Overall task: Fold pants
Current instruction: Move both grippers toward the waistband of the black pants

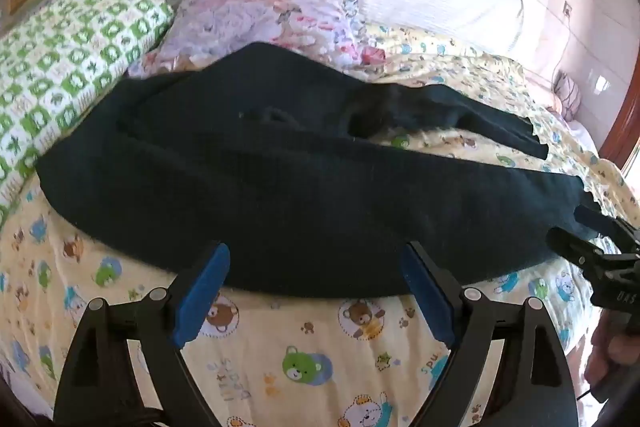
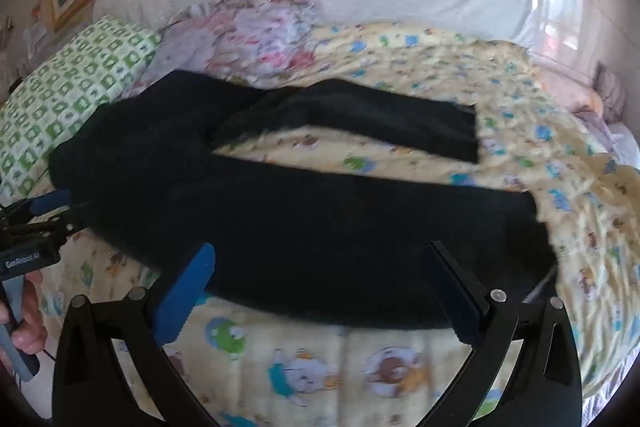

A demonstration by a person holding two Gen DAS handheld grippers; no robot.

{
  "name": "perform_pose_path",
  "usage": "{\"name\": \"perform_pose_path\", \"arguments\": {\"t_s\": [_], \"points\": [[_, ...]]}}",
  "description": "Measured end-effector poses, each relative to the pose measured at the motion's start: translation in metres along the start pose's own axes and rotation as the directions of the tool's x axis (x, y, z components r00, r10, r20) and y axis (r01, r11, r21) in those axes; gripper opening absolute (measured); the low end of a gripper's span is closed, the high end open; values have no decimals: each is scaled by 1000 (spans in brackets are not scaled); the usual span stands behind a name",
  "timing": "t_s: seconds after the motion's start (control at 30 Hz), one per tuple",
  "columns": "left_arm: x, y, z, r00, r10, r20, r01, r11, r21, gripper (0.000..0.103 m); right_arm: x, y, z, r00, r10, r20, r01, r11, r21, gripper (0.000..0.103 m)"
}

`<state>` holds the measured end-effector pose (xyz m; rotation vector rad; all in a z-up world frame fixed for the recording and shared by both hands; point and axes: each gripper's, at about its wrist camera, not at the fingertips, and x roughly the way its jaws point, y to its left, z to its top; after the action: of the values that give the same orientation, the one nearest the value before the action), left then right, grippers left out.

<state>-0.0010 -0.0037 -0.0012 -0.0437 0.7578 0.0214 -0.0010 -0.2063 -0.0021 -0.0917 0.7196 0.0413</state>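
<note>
Two claws, left gripper and right gripper, hung spread wide and empty over dark navy knitted pants lying flat on a yellow bear-print quilt; a green-checked pillow and floral ruffled pillow crowded the waistband end

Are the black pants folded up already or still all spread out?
Spread out. The black pants lie flat on the teddy-bear sheet, both legs apart with sheet showing between them. No fold shows.
</note>
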Motion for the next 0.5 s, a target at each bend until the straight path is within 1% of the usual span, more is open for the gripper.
{"name": "perform_pose_path", "arguments": {"t_s": [0.03,0.07,0.1,0.17,0.2,0.23,0.27,0.3,0.37,0.5], "points": [[-1,-3,-1,1000,14,1,-14,1000,8,88,-2,0,0,1000,5,3,-5,1000,11,103],[4,2,-1,1000,11,-8,-11,1000,-11,88,-5,0,0,1000,9,12,-9,1000,24,103],[8,-1,-4,1000,15,-12,-15,1000,-8,88,-4,5,-1,1000,8,7,-8,1000,24,103],[0,0,-21,1000,14,8,-14,1000,-15,88,-9,17,-8,1000,14,17,-15,999,30,103],[2,3,-26,1000,12,1,-12,1000,-18,88,-5,17,-6,999,34,-11,-34,999,36,103],[5,0,-29,1000,17,-8,-17,1000,-20,88,-7,17,-6,998,61,-17,-60,997,57,103],[10,-3,-30,1000,18,-21,-19,1000,-22,88,-3,13,0,997,75,-33,-73,995,71,103],[15,0,-25,999,12,-48,-14,999,-50,88,0,8,3,995,87,-41,-83,993,88,103],[16,0,-22,998,11,-58,-14,998,-53,88,9,7,-2,994,90,-64,-85,994,72,103],[14,7,-15,998,-5,-70,1,999,-54,88,13,9,-6,994,91,-63,-85,993,86,103]]}}
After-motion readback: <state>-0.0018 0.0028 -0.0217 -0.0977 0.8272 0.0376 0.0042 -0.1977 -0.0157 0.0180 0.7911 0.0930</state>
